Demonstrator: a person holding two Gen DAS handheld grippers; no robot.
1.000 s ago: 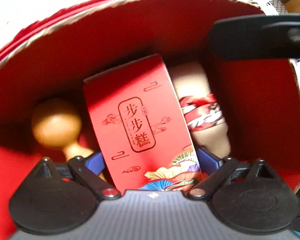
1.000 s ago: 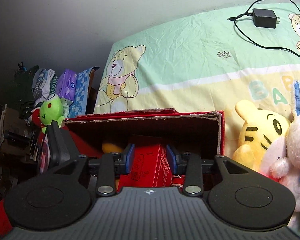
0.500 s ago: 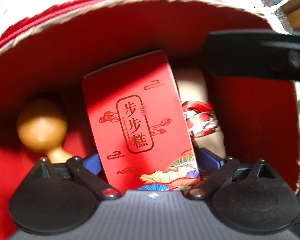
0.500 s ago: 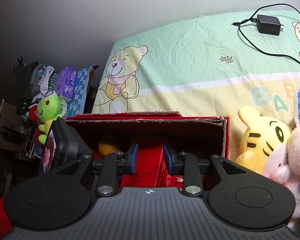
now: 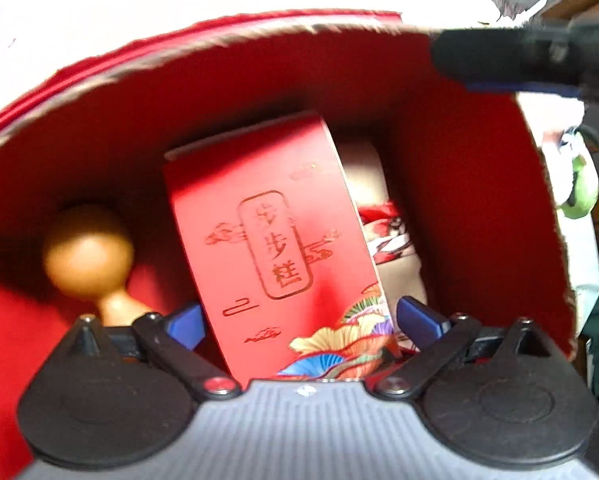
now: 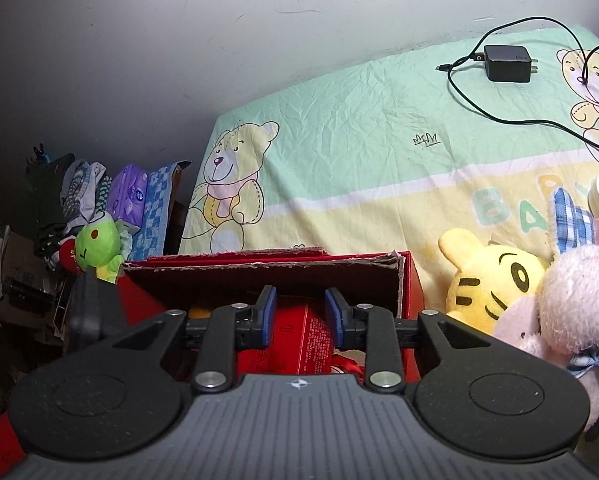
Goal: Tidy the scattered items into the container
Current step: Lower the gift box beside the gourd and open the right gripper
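The red cardboard container (image 5: 99, 120) fills the left wrist view. Inside it lie a red gift box with gold characters (image 5: 271, 240), a wooden gourd (image 5: 87, 256) on its left, and a beige packet with a red pattern (image 5: 391, 248) on its right. My left gripper (image 5: 299, 316) is over the container, jaws open on either side of the gift box with gaps at both pads. My right gripper (image 6: 299, 312) is open and empty above the container (image 6: 259, 276); the gift box (image 6: 295, 340) shows below it.
The container sits on a bed sheet with a bear print (image 6: 359, 152). A yellow tiger plush (image 6: 491, 284) and a pink rabbit plush (image 6: 571, 300) lie right of it. A black charger and cable (image 6: 507, 64) lie farther back. A green plush (image 6: 97, 246) and clutter are left.
The left gripper's jaws have opened off the red gift box and it has drawn back a little. The right gripper has risen slightly.
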